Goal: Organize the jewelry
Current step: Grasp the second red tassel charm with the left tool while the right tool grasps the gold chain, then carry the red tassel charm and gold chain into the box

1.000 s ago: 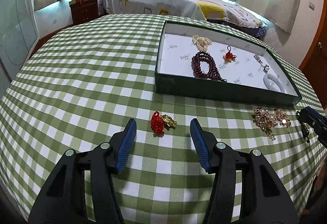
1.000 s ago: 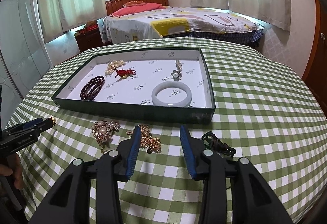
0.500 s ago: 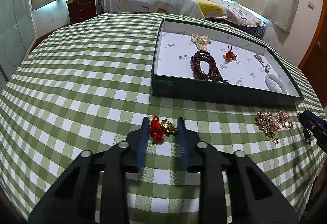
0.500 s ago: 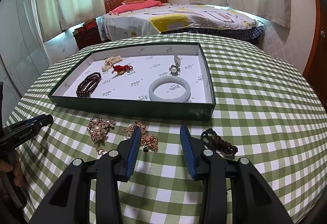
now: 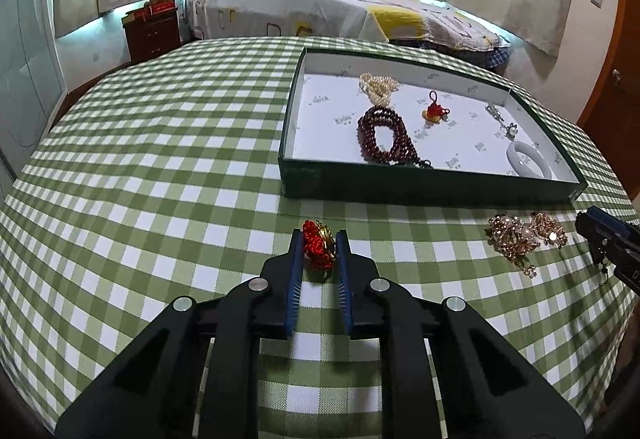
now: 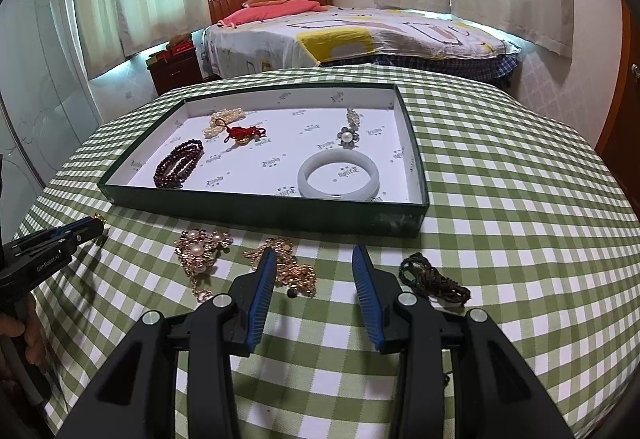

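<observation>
Five pieces lie in green card tray (image 6: pixel 256 217). Left gripper (image 5: pixel 319 245), jaws just closing, clamps red-gold knotted charm (image 5: pixel 317 245); right gripper (image 6: pixel 314 271) gapes empty; three pieces remain outside.

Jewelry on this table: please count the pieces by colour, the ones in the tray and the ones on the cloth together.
Red charms: 2, one in the tray, one in the left gripper
Dark red beads: 1
White: 2, pearl strand and bangle
Silver brooch: 1
Gold: 2, pearl cluster and chain piece
Dark cord: 1
Total: 9
</observation>
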A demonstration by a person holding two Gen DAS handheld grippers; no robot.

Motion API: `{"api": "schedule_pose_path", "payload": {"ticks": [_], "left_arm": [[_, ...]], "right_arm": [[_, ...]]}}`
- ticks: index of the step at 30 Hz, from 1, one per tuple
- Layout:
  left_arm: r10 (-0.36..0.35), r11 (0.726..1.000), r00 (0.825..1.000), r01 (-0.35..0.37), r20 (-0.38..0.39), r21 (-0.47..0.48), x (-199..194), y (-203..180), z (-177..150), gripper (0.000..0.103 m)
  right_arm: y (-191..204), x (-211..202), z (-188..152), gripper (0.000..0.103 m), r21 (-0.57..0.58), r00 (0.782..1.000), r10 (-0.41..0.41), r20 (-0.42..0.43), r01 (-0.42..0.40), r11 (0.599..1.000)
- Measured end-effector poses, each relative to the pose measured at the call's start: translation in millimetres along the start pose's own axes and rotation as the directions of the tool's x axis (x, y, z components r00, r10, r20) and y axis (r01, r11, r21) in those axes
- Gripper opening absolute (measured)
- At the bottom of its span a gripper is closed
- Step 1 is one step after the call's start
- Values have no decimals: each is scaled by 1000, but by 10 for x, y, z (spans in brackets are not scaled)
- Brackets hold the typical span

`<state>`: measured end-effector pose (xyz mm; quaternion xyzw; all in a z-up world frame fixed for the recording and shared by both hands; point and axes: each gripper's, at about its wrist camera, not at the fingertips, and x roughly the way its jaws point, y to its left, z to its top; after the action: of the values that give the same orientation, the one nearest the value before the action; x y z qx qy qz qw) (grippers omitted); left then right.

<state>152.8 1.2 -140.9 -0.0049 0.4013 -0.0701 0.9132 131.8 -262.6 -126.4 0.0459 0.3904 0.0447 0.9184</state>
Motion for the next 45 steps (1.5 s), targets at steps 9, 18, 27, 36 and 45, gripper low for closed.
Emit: {"api": "schedule_pose_path", "payload": {"ticks": [9,18,27,36,45], "left_arm": [[8,1000,1000,-8,10,-8,-55,56,0,16],[10,1000,1000,-10,-1,-16,-29,94,-12,16],[6,1000,1000,-6,-1,-11,-25,62,-23,16],[4,1000,1000,-4,11,-9,-67,34,0,16],[-3,1000,1000,3,30,-4,-158,6,51,16]], "right_arm": [[174,227,27,40,-40,998,26,-50,-28,999],[218,294,-9,35,-83,997,-9,-76,2,997],[239,217,-66,12,-76,997,44,-67,-49,996],[235,56,-23,11,-67,998,55,-17,-56,996],[210,-108,86,10,-62,998,52,32,-50,997]]}}
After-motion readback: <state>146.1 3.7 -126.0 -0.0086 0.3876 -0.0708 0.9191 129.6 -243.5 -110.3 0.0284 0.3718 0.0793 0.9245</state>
